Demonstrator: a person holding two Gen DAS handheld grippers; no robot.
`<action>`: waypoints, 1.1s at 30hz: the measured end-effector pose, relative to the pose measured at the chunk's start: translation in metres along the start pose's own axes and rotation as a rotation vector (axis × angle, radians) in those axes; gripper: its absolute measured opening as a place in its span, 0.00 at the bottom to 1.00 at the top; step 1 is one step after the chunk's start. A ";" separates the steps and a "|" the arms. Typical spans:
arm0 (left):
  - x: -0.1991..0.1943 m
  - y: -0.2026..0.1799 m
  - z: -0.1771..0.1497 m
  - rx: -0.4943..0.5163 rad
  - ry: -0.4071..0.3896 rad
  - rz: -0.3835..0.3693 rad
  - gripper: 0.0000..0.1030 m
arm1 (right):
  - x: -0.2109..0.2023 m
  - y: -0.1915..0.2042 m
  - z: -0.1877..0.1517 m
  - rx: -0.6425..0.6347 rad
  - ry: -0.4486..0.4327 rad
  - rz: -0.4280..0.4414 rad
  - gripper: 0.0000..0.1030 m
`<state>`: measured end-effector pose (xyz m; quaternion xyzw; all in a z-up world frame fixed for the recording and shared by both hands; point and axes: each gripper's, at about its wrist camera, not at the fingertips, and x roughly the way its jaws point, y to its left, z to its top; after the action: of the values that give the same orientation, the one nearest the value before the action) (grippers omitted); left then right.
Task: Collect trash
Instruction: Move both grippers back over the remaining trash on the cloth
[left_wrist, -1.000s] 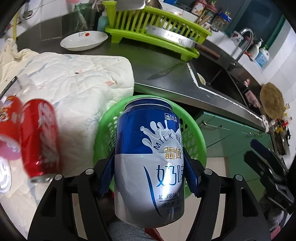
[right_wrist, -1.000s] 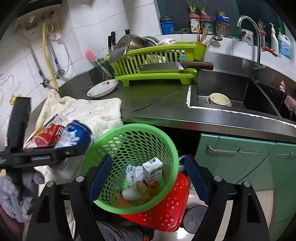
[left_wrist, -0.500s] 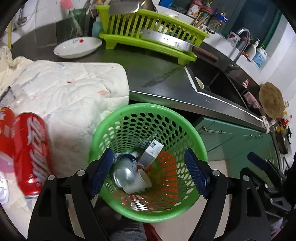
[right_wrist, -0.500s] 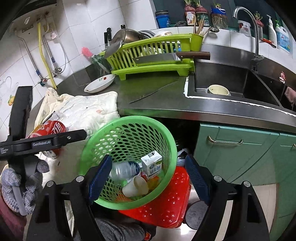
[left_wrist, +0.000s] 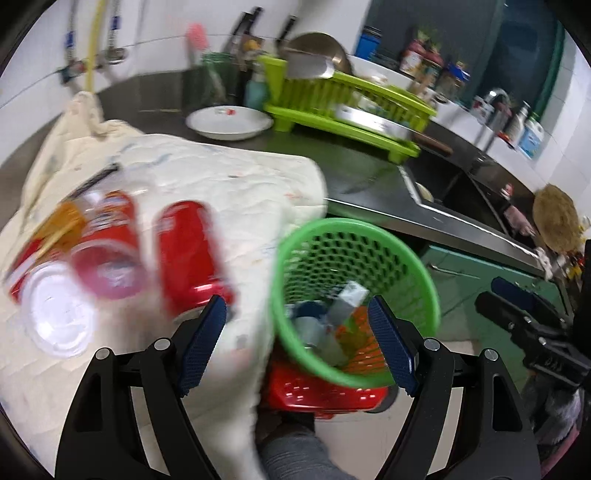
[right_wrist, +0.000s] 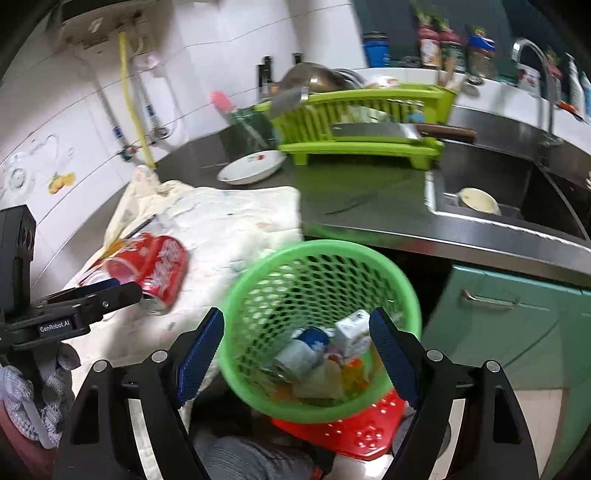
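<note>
Between the spread, empty fingers of the left gripper (left_wrist: 295, 343): cloth edge and green basket (left_wrist: 413, 258) holding dropped trash. Just ahead-left, red can (left_wrist: 184, 251) lying ready, likely next. Right gripper (right_wrist: 295, 350) also wide, empty, above basket.

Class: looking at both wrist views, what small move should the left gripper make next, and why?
Probably ease the left gripper toward the red can on the cloth: its jaws are open and empty, the blue can lies in the basket, and red trash remains.
</note>
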<state>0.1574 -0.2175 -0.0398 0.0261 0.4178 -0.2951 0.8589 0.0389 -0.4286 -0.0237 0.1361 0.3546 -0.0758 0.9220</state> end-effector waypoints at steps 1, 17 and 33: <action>-0.005 0.008 -0.002 -0.008 -0.008 0.016 0.76 | 0.001 0.006 0.001 -0.009 -0.001 0.005 0.76; -0.068 0.167 -0.039 -0.314 -0.081 0.258 0.64 | 0.039 0.105 0.020 -0.142 0.042 0.136 0.76; -0.028 0.220 -0.049 -0.450 -0.018 0.223 0.52 | 0.086 0.138 0.034 -0.173 0.106 0.159 0.76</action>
<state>0.2260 -0.0086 -0.0950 -0.1225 0.4601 -0.0980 0.8739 0.1560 -0.3111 -0.0303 0.0878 0.3963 0.0357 0.9132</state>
